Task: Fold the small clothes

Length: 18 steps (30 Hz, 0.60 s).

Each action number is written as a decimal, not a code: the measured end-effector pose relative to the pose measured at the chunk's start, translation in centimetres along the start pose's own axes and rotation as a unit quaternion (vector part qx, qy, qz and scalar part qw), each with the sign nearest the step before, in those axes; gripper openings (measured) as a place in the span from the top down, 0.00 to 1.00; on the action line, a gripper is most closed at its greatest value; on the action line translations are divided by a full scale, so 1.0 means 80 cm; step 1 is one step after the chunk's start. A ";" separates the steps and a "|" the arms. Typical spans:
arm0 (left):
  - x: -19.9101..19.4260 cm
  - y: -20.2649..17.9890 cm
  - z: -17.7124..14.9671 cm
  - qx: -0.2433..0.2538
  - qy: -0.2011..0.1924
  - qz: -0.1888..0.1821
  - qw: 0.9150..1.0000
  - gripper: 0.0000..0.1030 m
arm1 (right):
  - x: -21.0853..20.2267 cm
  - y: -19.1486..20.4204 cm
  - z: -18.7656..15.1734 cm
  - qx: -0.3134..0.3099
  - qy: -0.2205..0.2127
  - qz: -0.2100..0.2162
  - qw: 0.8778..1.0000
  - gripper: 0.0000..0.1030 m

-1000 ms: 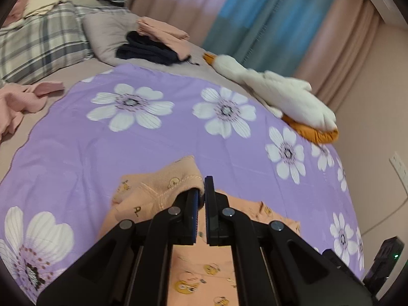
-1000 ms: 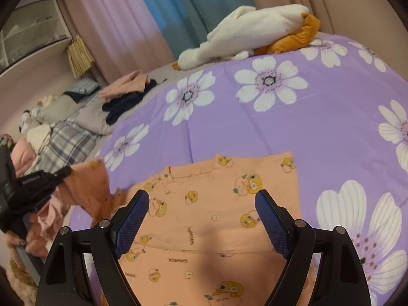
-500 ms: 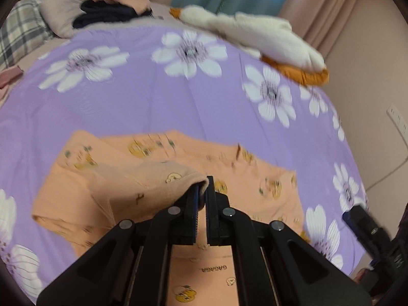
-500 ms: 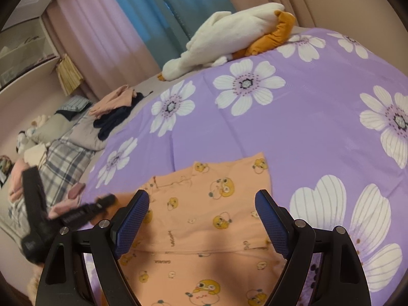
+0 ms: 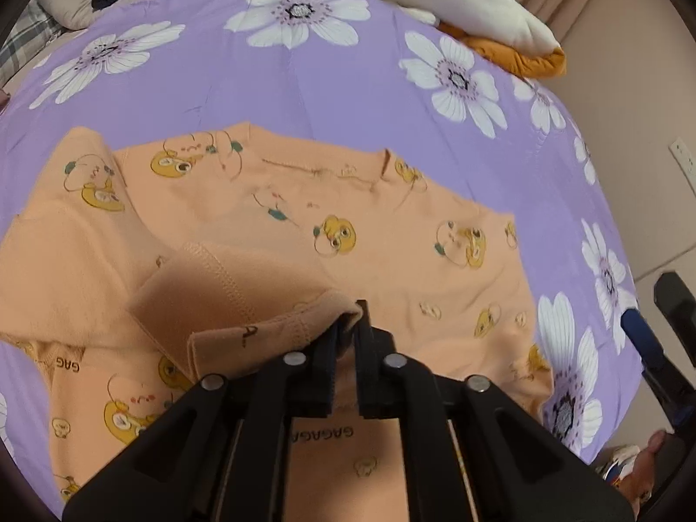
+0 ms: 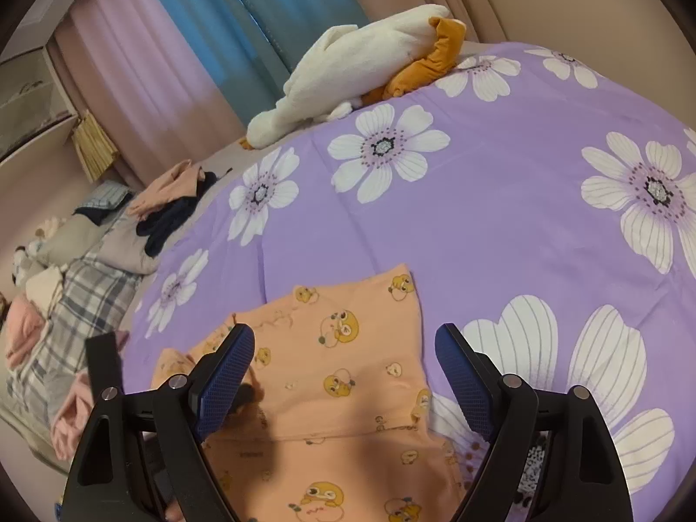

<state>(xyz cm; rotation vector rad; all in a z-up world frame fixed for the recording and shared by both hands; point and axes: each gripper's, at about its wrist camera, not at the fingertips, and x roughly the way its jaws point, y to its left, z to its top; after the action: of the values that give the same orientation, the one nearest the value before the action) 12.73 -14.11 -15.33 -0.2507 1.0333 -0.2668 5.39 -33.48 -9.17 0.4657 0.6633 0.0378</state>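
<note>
An orange child's shirt (image 5: 391,235) with duck prints lies flat on the purple flowered sheet (image 5: 304,87). Its left sleeve (image 5: 243,296) is folded inward over the body. My left gripper (image 5: 346,326) hangs low over the shirt. Its jaws are opening, with the sleeve cuff still lying between the tips and a gap showing between the pads. In the right wrist view my right gripper (image 6: 343,348) stands open, wide above the shirt (image 6: 348,369), with nothing between its blue pads (image 6: 461,374).
A white and orange plush goose (image 6: 348,69) lies at the far edge of the bed. A pile of dark and pink clothes (image 6: 174,200) and plaid bedding (image 6: 78,304) sit to the left. A wall with a socket (image 5: 680,156) borders the bed on the right.
My left gripper carried the sleeve inward over the shirt and sank toward it; its jaws have parted slightly. The right gripper drifted a little and stayed open.
</note>
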 end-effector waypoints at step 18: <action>-0.169 0.178 -0.027 -0.101 -0.116 0.092 0.984 0.43 | 0.047 0.079 -0.039 -0.102 0.067 0.003 0.993 0.18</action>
<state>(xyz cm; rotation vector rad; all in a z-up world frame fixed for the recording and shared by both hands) 5.70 3.58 -10.14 -0.3577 0.8457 0.0359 7.19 -25.83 -10.83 0.2690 0.7805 0.1416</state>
